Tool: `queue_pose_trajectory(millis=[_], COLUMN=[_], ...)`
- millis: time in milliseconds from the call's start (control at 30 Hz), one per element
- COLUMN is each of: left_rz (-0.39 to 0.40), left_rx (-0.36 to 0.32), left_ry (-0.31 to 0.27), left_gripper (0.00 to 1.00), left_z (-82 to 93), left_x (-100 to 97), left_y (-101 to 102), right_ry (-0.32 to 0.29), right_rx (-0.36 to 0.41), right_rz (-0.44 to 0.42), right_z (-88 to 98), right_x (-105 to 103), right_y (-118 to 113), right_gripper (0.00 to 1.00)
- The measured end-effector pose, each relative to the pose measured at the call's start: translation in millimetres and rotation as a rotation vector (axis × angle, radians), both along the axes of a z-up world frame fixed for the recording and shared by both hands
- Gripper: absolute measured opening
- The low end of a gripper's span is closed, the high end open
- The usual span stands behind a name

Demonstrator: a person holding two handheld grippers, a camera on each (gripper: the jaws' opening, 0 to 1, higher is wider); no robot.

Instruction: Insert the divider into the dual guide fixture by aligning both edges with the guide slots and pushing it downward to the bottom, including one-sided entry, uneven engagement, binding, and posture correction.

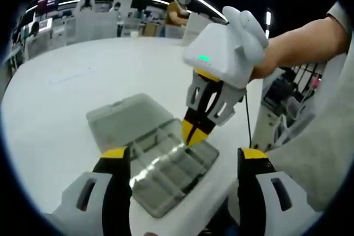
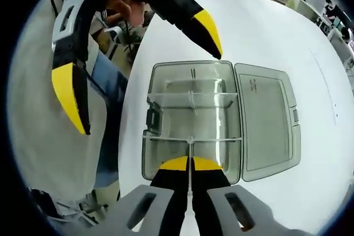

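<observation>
The right claw (image 2: 191, 162) is reaching straight down over a clear plastic box (image 2: 191, 117) on the white desk (image 2: 265, 37), its yellow-tipped jaws pressed together on a thin clear divider (image 2: 190, 150), pinching it by its top edge. In the left gripper view this same claw (image 1: 194, 131) is angling down from the upper right, its white body gripped in a person's hand (image 1: 260, 48), with the tips sitting at the near part of the box (image 1: 152, 153).

The left claw (image 1: 182, 161) is hovering low at the desk edge with its jaws spread wide, holding nothing; in the right gripper view its two black and yellow jaws are curving in from the top left, above the box.

The box is a shallow, smoky, see-through tray with rounded corners and thin inner walls making compartments. Its flat lid (image 2: 268, 122) is lying open beside it. The divider is standing upright across the near compartment, crossing one inner wall.
</observation>
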State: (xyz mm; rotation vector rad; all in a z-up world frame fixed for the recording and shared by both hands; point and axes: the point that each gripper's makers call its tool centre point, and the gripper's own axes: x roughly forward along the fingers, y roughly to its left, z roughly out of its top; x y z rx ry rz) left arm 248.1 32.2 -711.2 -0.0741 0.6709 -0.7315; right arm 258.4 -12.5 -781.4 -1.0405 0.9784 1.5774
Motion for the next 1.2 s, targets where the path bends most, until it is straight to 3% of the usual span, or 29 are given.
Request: queue_pose_trajectory(millis=[1200], left_rz=[0.006], left_rx=[0.0], left_ry=[-0.009], left_gripper=[0.77], left_z=[1.5], left_x=[-3.5], left_y=[-4.9], right_ry=[-0.042], right_rx=[-0.026], right_rz=[0.016], right_z=[-2.1], right_x=[-0.5], right_y=[-1.1], right_gripper=[0.0])
